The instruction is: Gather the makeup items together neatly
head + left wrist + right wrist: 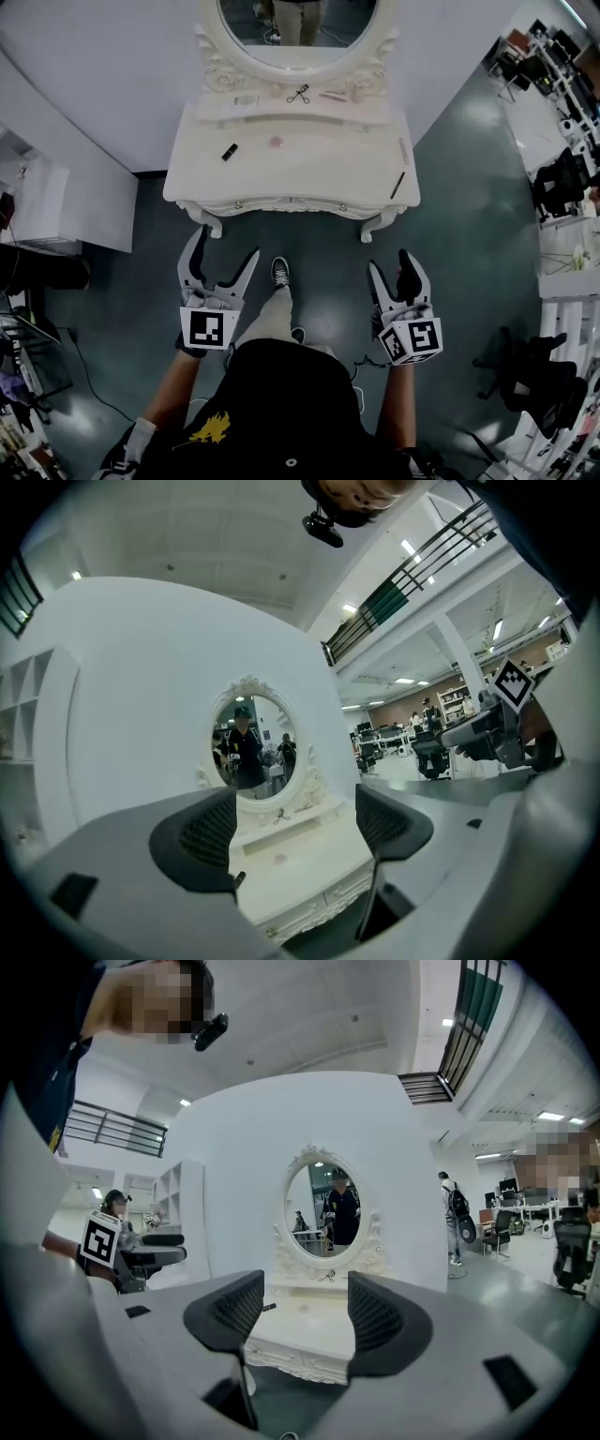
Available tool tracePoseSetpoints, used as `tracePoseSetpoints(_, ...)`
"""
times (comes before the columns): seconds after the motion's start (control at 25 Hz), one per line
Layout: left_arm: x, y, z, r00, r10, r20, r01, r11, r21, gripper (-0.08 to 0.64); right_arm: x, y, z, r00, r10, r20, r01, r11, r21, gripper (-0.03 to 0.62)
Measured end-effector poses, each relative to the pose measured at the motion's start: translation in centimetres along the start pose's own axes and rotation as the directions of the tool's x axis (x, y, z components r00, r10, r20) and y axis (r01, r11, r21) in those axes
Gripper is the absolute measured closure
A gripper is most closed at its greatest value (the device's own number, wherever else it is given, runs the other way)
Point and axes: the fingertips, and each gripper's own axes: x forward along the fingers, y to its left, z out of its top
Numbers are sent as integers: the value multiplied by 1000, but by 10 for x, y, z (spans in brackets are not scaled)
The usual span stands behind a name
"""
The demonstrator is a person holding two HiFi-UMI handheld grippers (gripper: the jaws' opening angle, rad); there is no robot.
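Observation:
A white vanity table (309, 169) with an oval mirror (298, 33) stands ahead of me. On its top lie a black lipstick (229, 152), a pink round item (275, 142), a black pencil (398, 185) and a pale stick (403, 150). Its raised shelf holds an eyelash curler (298, 94), a white tube (246, 100) and a pink item (333, 95). My left gripper (223, 248) and right gripper (391, 264) hang short of the table's front edge, both open and empty. The left gripper view (295, 827) and right gripper view (300, 1312) show the vanity between the jaws.
A white cabinet (42, 202) stands at the left by the wall. Black office chairs (562, 183) and desks crowd the right side. The person's shoe (279, 272) is on the dark floor in front of the vanity's legs.

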Motion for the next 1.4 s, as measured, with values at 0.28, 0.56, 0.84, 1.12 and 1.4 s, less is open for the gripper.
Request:
tracePoseSetpoints(0.28, 113, 60, 0, 1000, -10, 24, 11, 999, -37, 170, 103, -72, 13, 992, -99, -79, 100, 995, 0, 313)
tracePoseSetpoints(0.56, 220, 108, -20, 998, -64, 8, 64, 997, -40, 170, 197, -183, -10, 950, -237, -204, 239, 971, -13, 311)
tracePoseSetpoints(0.84, 307, 93, -66, 989, -102, -103, 93, 991, -93, 171, 295, -341, -72, 882, -306, -358, 301, 951, -70, 322)
tracePoseSetpoints(1.12, 394, 53, -98, 973, -155, -173, 134, 983, -127, 172, 365, -447, -139, 803, -308, -510, 309, 947, -84, 344)
tracePoseSetpoints(1.4, 452, 27, -129, 949, -222, -225, 204, 974, -98, 172, 402, -500, -219, 707, -276, -651, 329, 943, -43, 364)
